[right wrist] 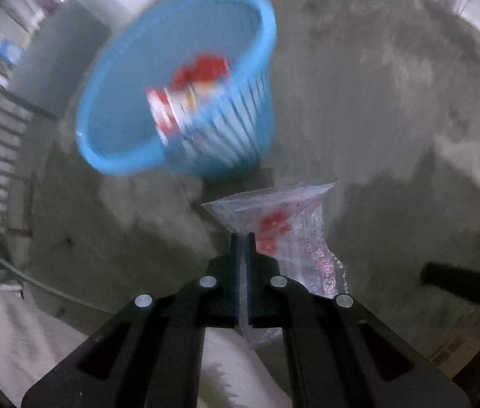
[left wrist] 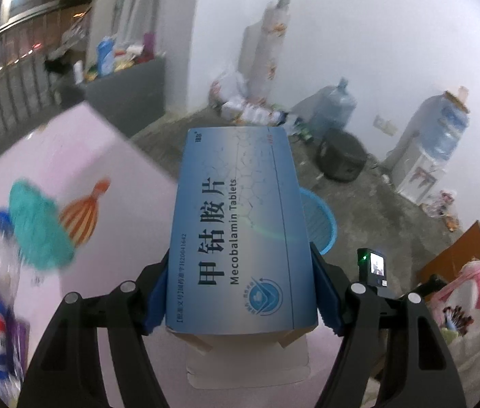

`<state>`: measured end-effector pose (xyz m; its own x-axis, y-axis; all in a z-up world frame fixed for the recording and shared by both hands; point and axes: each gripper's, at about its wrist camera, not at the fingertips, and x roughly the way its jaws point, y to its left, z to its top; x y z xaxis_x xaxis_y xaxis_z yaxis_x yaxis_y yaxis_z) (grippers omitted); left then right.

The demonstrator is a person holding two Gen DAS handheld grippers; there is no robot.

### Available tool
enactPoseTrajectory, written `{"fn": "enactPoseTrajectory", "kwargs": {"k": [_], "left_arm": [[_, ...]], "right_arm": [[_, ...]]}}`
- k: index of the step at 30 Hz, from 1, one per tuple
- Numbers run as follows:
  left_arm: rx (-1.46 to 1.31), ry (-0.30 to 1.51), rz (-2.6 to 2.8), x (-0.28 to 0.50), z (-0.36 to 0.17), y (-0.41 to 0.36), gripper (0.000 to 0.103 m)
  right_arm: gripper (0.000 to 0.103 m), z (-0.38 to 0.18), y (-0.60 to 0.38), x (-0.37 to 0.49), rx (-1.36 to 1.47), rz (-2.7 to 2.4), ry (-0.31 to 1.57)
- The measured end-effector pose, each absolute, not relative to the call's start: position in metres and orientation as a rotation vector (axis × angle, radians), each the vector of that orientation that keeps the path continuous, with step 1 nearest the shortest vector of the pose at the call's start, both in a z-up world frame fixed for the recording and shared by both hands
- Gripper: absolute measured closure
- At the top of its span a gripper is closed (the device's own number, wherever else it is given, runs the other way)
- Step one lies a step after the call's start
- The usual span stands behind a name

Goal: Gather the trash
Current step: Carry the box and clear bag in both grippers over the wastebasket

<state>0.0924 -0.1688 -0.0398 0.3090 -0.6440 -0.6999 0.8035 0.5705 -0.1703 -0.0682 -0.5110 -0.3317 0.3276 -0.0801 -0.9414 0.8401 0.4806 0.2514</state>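
Gripping a blue Mecobalamin Tablets box (left wrist: 240, 227) between its pads, our left gripper (left wrist: 240, 292) holds it above the pink tabletop (left wrist: 80, 156), near the far edge. Our right gripper (right wrist: 243, 238), jaws pinched together on a clear plastic wrapper (right wrist: 284, 227), hangs over the concrete floor (right wrist: 376, 108), just short of the blue basket (right wrist: 172, 85) already holding red-and-white packaging (right wrist: 189, 95).

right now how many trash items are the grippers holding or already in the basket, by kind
medicine box, shut in the left gripper: 1
clear plastic wrapper, pinched in the right gripper: 1
red and white packet, inside the blue basket: 1
total: 3
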Motion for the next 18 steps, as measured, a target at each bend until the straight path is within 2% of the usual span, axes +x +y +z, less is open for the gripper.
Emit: {"fn": "enactPoseTrajectory", "kwargs": {"k": [5, 9, 12, 18], "left_arm": [[0.237, 0.83, -1.067, 0.102, -0.014, -0.216, 0.034], [0.291, 0.977, -1.112, 0.121, -0.025, -0.279, 0.034], [0.319, 1.1, -1.137, 0.14, -0.047, -0.331, 0.034], [0.454, 1.198, -1.097, 0.162, -0.103, -0.427, 0.034]], "right_arm": [[0.101, -0.255, -0.524, -0.064, 0.793, -0.755, 0.883], [0.101, -0.208, -0.546, -0.061, 0.838, -0.698, 0.725], [0.101, -0.203, -0.566, -0.049, 0.933, -0.614, 0.647], [0.1, -0.251, -0.581, -0.016, 1.051, -0.554, 0.667]]}}
